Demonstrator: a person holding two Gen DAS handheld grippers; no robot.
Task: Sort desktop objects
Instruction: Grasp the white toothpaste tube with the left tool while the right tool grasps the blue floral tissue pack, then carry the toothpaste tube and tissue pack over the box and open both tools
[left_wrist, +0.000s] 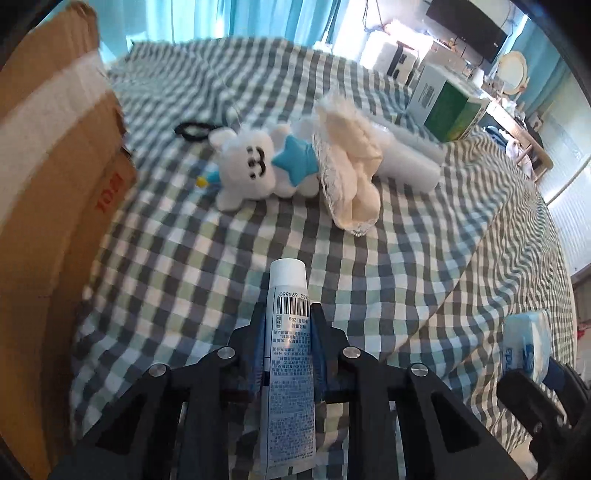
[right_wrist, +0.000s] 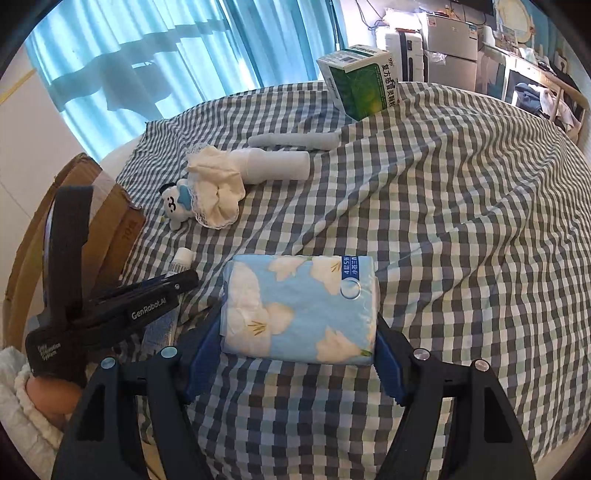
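A grey, green and white checked cloth (right_wrist: 461, 221), a sky-blue tissue pack (right_wrist: 299, 306) with white flowers, a white plush bear (left_wrist: 251, 166) with a blue star.

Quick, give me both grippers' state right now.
Left gripper: shut on the small white tube.
Right gripper: shut on the blue flowered tissue pack.

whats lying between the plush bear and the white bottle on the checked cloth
A crumpled cream cloth with a lacy edge lies between the plush bear and the white bottle, touching or overlapping both. The right wrist view shows it best.
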